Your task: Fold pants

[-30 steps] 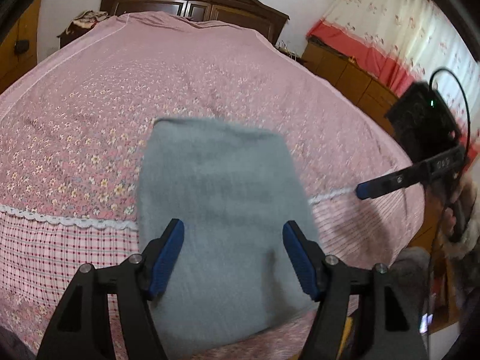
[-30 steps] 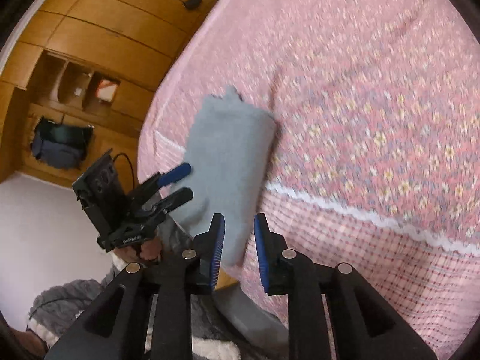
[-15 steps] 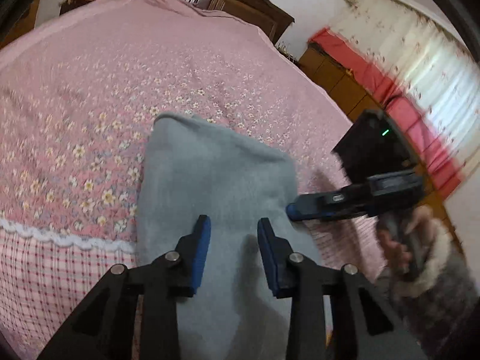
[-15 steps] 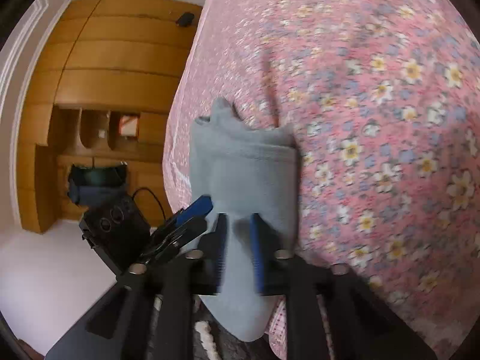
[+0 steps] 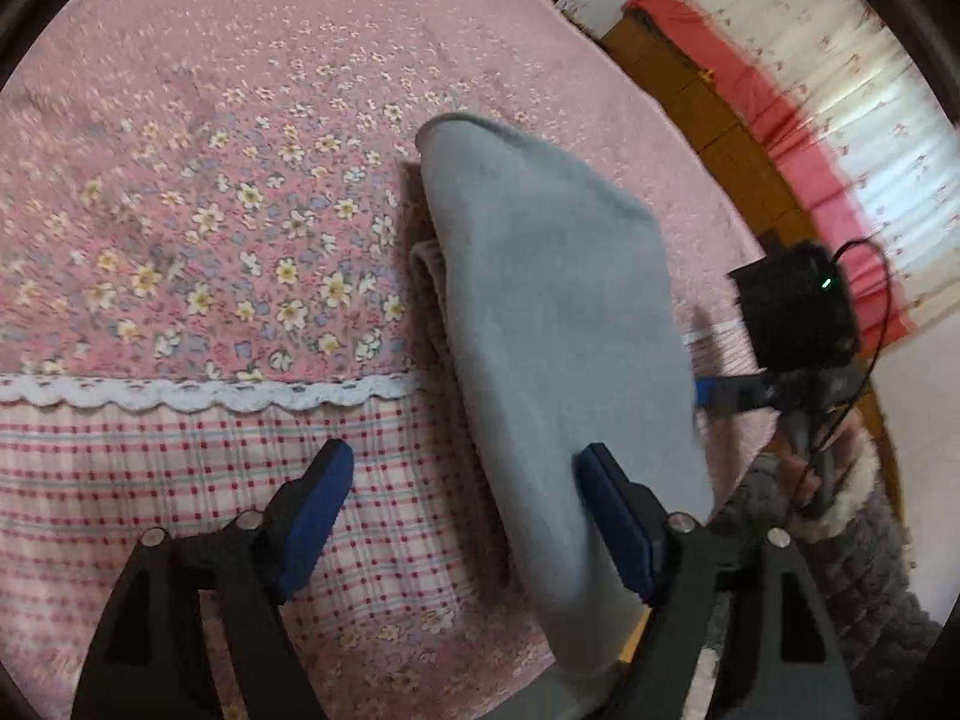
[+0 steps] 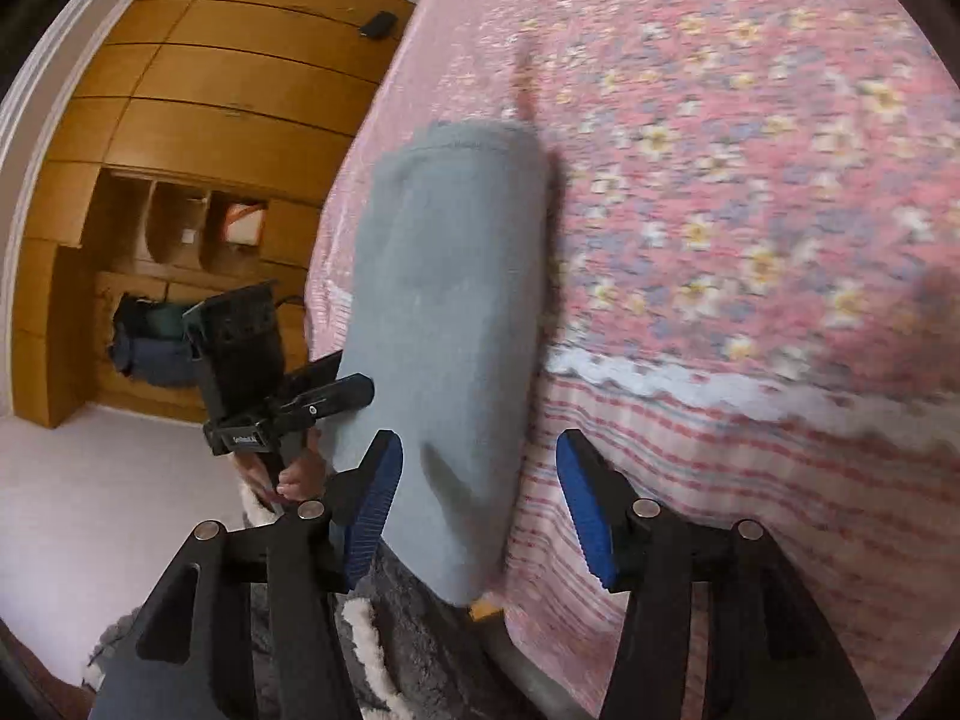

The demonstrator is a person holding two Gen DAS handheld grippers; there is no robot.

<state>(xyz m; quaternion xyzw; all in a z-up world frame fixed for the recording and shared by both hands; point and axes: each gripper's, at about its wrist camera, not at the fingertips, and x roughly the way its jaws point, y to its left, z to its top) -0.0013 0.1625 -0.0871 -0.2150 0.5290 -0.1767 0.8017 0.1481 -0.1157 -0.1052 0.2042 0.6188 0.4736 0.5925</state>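
Left wrist view: folded pants [image 5: 558,324] w/ layered edge; right hides it; both tongs wide.

Pink floral bedspread [image 5: 210,192] with lace trim [image 5: 198,391], wooden wardrobe [image 6: 198,120], red-and-white curtain [image 5: 840,138]

Pink floral bed [image 5: 198,138] under folded grey pants [image 5: 558,324].

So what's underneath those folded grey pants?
The pants lie on the pink flowered bedspread, their near end hanging over its checked border at the bed's edge. Folded layers show at the left side; whatever lies directly beneath is covered.
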